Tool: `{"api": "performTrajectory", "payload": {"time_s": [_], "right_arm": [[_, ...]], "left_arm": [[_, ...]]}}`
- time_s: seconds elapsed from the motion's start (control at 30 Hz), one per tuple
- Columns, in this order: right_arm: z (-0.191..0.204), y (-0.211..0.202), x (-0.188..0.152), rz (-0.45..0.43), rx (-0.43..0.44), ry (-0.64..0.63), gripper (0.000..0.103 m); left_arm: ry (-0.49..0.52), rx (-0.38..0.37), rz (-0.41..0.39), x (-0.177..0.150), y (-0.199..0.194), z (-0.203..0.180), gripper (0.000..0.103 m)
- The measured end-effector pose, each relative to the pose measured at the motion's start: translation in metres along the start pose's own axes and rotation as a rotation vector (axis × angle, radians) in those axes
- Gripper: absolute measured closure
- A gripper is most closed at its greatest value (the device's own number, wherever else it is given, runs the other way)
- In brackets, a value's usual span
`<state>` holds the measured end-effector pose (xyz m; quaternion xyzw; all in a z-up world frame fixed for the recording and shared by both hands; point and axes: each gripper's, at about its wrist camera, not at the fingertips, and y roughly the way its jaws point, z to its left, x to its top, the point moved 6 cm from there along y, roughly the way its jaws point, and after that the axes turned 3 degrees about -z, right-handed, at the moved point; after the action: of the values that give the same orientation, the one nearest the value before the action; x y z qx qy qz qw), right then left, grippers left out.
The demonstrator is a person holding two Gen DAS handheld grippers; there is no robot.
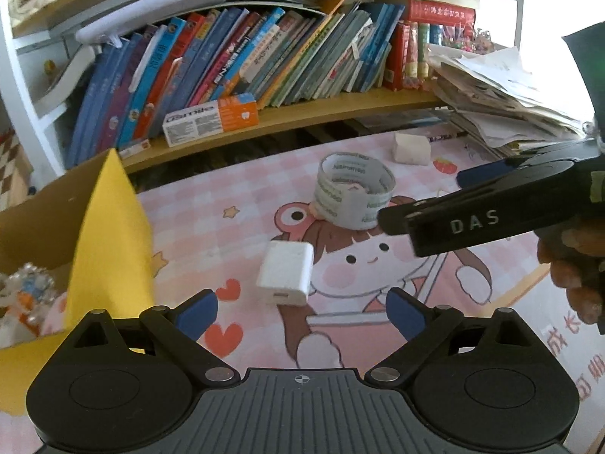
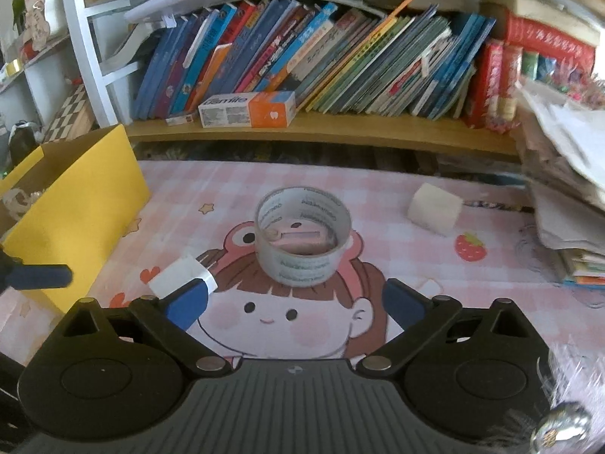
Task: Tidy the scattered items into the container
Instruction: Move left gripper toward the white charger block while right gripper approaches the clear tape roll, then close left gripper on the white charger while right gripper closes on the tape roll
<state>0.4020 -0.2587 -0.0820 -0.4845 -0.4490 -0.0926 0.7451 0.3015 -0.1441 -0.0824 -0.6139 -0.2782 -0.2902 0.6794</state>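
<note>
The tape roll (image 2: 303, 235) stands on its edge ring-up on the pink cartoon mat (image 2: 378, 204), near the middle of the desk, and I see it straight ahead of my right gripper (image 2: 298, 302), whose jaws are spread wide with nothing between them. In the left wrist view the same roll (image 1: 353, 189) sits farther back, with my right gripper (image 1: 419, 204) reaching in from the right edge beside it; I cannot tell from there whether it touches the roll.

Nearer to me on the left, a white charger plug (image 1: 286, 273) lies flat on the mat, just ahead of my left gripper (image 1: 302, 310). Its jaws are also spread apart and empty. In the right wrist view the plug (image 2: 181, 276) shows partly behind my left blue finger pad.

A white foam-like block (image 2: 435, 208) rests to the right of the roll, well apart from it, close to a stack of loose papers (image 2: 559, 174).

The yellow cardboard box (image 1: 109, 234) stands at the left edge of the mat, open-topped, with some small shiny items inside (image 1: 26, 287) that I cannot make out. Behind everything runs a wooden shelf (image 2: 321, 130) of leaning books, with a toothpaste carton (image 2: 247, 110) lying in front of them.
</note>
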Motion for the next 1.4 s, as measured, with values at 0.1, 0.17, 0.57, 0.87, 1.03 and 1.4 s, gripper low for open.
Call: {"api": "performTrajectory", "payload": {"time_s": [0.1, 0.17, 0.57, 0.87, 1.03, 1.4], "right_arm": [[-0.001, 0.01, 0.004, 0.0, 0.008, 0.003, 0.007], [-0.001, 0.016, 0.006, -0.005, 0.008, -0.001, 0.007], [-0.005, 0.052, 0.012, -0.059, -0.006, -0.02, 0.007], [-0.004, 0.084, 0.015, -0.054, -0.023, -0.039, 0.004], [-0.004, 0.094, 0.014, -0.046, -0.014, -0.032, 0.007], [-0.005, 0.085, 0.014, -0.051, -0.024, -0.023, 0.019]], "left_arm": [[-0.009, -0.012, 0.002, 0.003, 0.013, -0.001, 0.011], [-0.014, -0.017, 0.006, 0.005, 0.021, -0.001, 0.014], [-0.087, -0.015, 0.051, -0.001, 0.068, 0.013, 0.026], [-0.116, -0.024, 0.061, -0.005, 0.088, 0.02, 0.039], [-0.122, -0.029, 0.056, -0.005, 0.092, 0.022, 0.044], [-0.132, -0.039, 0.06, -0.005, 0.087, 0.023, 0.06]]}}
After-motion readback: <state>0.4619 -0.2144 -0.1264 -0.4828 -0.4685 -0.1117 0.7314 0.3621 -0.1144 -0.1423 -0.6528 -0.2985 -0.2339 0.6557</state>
